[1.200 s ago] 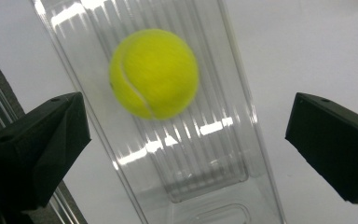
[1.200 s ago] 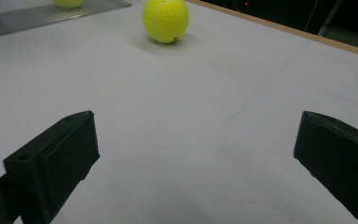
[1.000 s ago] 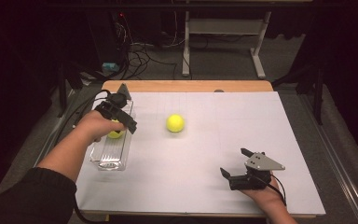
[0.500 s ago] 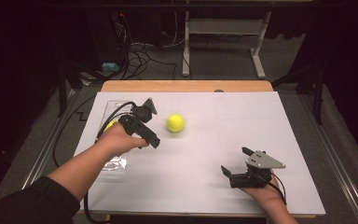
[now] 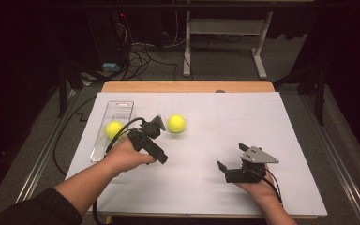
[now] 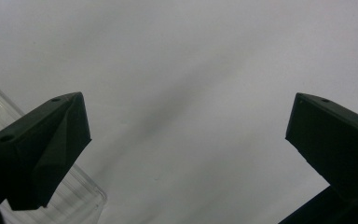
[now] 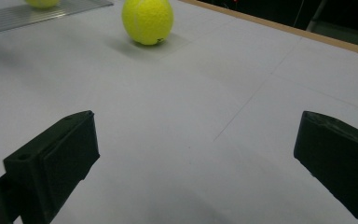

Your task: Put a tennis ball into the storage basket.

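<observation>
Since the earlier frames the left tool (image 5: 155,125) has left the clear tray (image 5: 120,108) and swung right across the white table (image 5: 262,122); one yellow ball (image 5: 114,129) now lies in the tray, and the right tool (image 5: 229,161) has not shifted.

Near edge: right tool rests at about 5 o'clock on the table, hand (image 5: 255,185) under it, jaws spread wide with nothing between them. Its own view (image 7: 196,154) looks along the bare sheet toward the second ball (image 7: 148,21). Judgement: parked low and out of the way so the left arm has free run of the middle.

Middle: left hand (image 5: 124,157) holds its tool tilted forward, nose aimed at about 1 o'clock. In the left gripper view the jaws are wide apart and empty (image 6: 186,135), white sheet between them, a corner of the tray at the lower left. Judgement: kept wide so it can straddle a ball without nudging it.

Beyond: second ball (image 5: 176,123) sits loose on the table, just right of the left tool's tip, near but apart from it as far as the high view tells.

Far left, about 10 o'clock: tray lies lengthwise, long axis running away from the person, first ball in its nearer half. Judgement: the narrow channel keeps balls from rolling off; one stowed, one to go. Next move calls for a short forward reach and a centred close, since a ball rolls at a glancing touch.
</observation>
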A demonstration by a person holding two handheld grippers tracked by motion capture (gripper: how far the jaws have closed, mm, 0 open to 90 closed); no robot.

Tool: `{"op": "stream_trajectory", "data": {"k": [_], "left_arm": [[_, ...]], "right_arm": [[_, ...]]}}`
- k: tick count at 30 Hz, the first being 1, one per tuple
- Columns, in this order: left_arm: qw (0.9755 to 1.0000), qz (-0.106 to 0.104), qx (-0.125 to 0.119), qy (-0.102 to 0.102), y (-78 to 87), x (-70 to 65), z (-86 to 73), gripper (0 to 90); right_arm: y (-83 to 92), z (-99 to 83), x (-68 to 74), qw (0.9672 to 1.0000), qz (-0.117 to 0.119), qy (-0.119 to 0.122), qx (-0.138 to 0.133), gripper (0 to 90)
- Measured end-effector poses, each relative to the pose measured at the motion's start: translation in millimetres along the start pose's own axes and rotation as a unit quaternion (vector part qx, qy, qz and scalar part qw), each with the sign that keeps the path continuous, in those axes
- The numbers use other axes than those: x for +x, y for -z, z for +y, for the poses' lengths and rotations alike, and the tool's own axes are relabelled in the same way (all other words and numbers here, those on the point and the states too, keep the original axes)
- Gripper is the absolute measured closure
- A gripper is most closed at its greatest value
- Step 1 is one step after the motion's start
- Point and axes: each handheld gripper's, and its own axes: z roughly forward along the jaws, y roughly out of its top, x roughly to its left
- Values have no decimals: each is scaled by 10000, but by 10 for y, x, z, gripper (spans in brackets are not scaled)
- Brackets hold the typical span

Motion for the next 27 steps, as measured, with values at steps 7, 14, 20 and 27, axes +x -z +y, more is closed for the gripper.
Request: {"op": "stream_trajectory", "data": {"k": [7, 14, 20, 27], "left_arm": [[10000, 3, -17, -11, 9, 0, -22, 6], [10000, 1, 17, -6, -72, -11, -67, 6], [10000, -32, 45, -47, -73, -37, -62, 6], [9999, -95, 4, -66, -61, -10, -58, 6]], "right_arm": [[-254, 113, -20, 9999, -13, -134, 17, 0], [-630, 295, 54, 9999, 85, -106, 7, 10], [-1086, 542, 195, 9994, 317, -99, 121, 32], [-1591, 756, 300, 9980, 490, -113, 379, 75]]}}
